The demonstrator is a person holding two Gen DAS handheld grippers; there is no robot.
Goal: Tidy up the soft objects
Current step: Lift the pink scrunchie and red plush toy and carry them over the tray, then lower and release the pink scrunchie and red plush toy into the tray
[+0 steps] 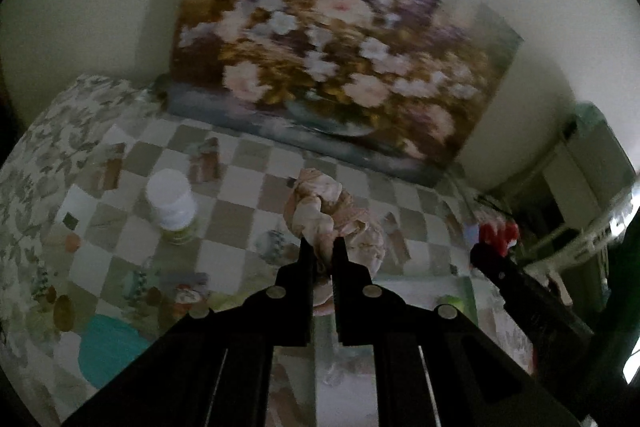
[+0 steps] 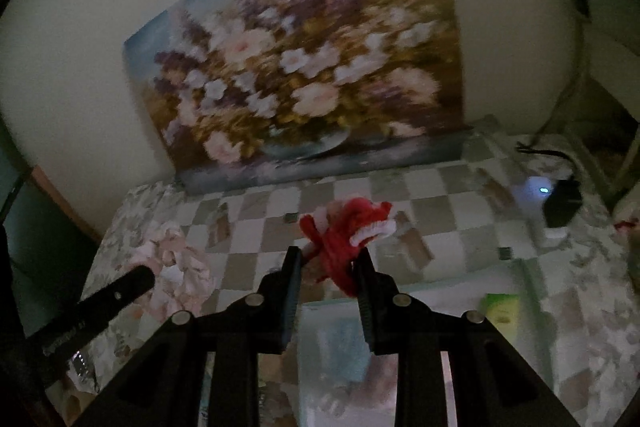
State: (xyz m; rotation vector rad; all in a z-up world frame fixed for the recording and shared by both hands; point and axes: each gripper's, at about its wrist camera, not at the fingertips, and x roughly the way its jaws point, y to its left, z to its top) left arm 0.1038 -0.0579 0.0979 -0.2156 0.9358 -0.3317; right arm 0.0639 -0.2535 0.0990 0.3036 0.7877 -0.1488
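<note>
Holding, left wrist view: left hand-held gripper (image 1: 323,245) clamped on one pale pink scrunchie (image 1: 334,217), raised above the checkered desk (image 1: 240,187).
Around: one white-lidded jar (image 1: 173,205); one flower painting (image 1: 328,47) behind.
Holding, right wrist view: right hand-held gripper (image 2: 328,259) clamped on one red-and-white scrunchie (image 2: 348,233).
Around: one black charger (image 2: 562,203).

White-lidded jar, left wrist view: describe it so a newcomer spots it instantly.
Start at the big flower painting leaning on the wall; below it lies the checkered tablecloth. Left of the pink scrunchie held by the left gripper stands the jar, the only upright hard container there, white cap, green label.
</note>
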